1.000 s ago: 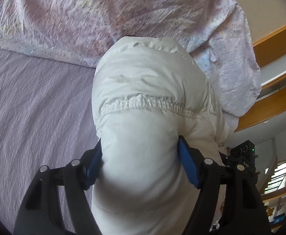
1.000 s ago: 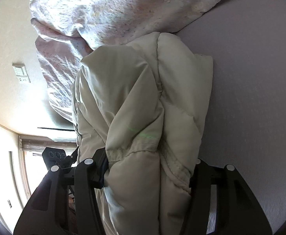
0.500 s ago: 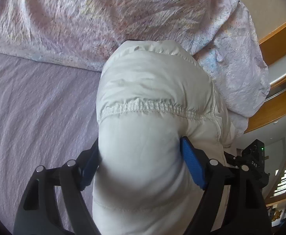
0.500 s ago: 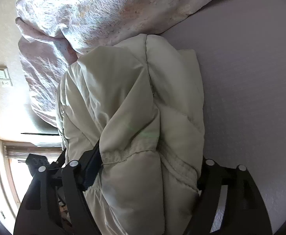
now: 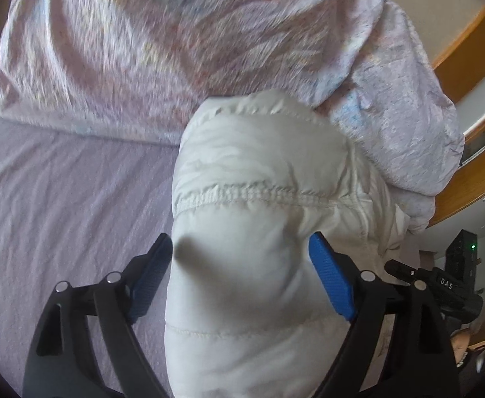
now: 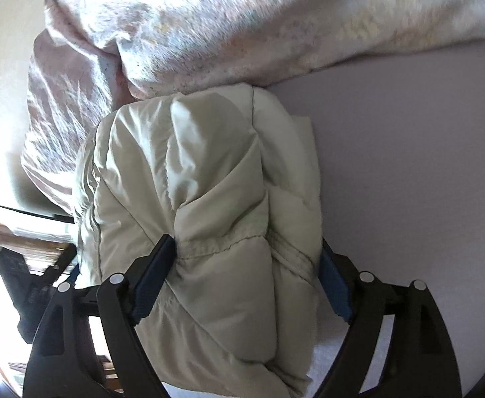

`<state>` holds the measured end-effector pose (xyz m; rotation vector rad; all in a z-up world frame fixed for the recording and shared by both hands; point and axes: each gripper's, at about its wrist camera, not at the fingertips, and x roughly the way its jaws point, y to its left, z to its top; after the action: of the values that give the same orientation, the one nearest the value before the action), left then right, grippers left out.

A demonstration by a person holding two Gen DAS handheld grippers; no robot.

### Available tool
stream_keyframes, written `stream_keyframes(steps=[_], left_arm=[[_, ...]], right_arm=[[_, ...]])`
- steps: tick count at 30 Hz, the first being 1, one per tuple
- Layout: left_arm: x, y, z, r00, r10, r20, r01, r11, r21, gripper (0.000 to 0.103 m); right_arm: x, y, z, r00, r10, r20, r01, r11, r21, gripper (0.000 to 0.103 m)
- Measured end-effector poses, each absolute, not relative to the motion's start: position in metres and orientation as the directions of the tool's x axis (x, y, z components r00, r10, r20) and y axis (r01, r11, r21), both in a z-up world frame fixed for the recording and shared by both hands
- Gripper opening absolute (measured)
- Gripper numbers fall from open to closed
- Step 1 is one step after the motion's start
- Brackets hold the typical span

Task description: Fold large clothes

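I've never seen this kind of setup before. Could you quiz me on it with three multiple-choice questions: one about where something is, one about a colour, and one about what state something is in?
1. Where does the jacket lie?
A. On the floor
B. On the bed, its far end against the crumpled quilt
C. Over a chair

2. What colour is the sheet under it?
A. Pale lilac
B. Dark green
C. Bright red

3. How is the jacket arranged?
A. Spread flat with its sleeves out
B. Hanging from a hanger
C. Gathered into a puffy bundle

Answers:
1. B, as both views show it resting on the sheet and meeting the quilt.
2. A, as the bare sheet beside it looks light purple.
3. C, as it stands up in thick, rounded folds.
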<state>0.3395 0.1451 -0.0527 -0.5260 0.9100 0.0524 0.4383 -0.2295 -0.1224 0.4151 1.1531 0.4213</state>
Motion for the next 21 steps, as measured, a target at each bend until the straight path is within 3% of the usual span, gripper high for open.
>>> stream_keyframes(steps=[11,21], left_arm=[[0.326,0.102,-0.021,0.67,-0.061,-0.74,-0.197,0.946,-0.256,0.093],[0.318,0.076,-0.03,0.65,0.015,-0.76,-0.201,0.968,-0.153,0.096]], right_arm=[[0.415,-0.209,-0.09,0.475,0.364,-0.801,-0.176,0.931,0.319,0.084],[0.378,-0.187,-0.061,0.558,0.374,-0.74,-0.295,0.924,0.244,0.081]])
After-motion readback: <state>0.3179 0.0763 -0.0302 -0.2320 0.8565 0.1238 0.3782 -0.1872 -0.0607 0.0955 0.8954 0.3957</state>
